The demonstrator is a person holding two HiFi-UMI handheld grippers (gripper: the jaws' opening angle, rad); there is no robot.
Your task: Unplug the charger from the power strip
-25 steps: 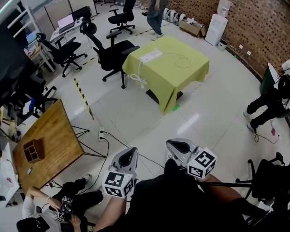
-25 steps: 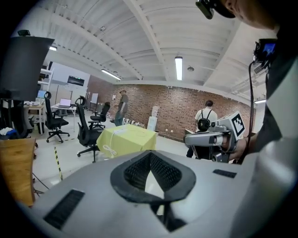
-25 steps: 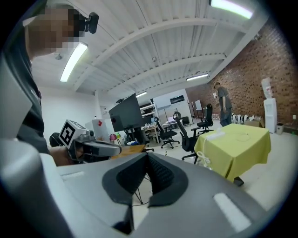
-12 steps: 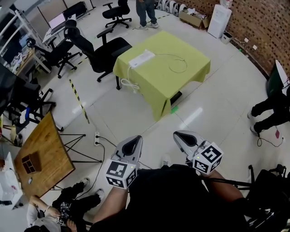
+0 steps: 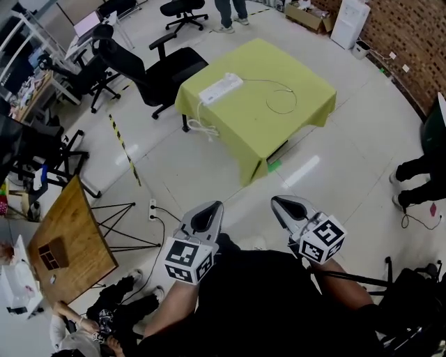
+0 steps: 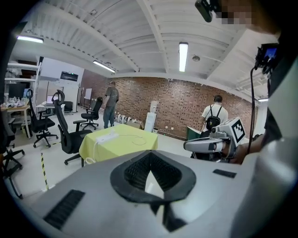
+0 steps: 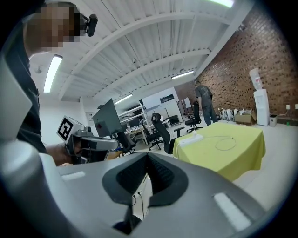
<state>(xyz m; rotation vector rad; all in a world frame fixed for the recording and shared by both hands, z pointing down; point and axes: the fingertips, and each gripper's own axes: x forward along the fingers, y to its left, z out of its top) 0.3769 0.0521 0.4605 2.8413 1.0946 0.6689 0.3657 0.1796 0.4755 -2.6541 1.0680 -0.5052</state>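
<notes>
the power strip (image 5: 221, 88) is lying on a table draped in a yellow-green cloth (image 5: 306, 80), near that table's far left edge and well apart from both grippers. it is white and long. a thin white cable (image 5: 281, 102) is running from its right end across the cloth and curling into a loop. a thicker white cord (image 5: 201, 126) is hanging in a bundle over the table's left side. the charger itself is too small to pick out on the strip.

a black office chair (image 5: 166, 68) is standing just beside the table on the left. a person in jeans (image 5: 228, 12) is standing beyond the table's far side, and a brick wall (image 5: 411, 49) is running along the right.

closer in, the left gripper (image 5: 210, 209) and the right gripper (image 5: 279, 203) are hovering side by side over the pale tiled floor (image 5: 209, 174), both pointing toward the table. the left gripper's jaws are pressing together with nothing between them, and the right gripper's jaws are likewise closed and empty. the marker cubes (image 5: 187, 259) are sitting at the grippers' near ends.

off to the left, a wooden table (image 5: 73, 226) is holding a small divided box (image 5: 49, 255), and a second white strip (image 5: 152, 209) is lying on the floor beside it with a dark cable trailing away.
</notes>
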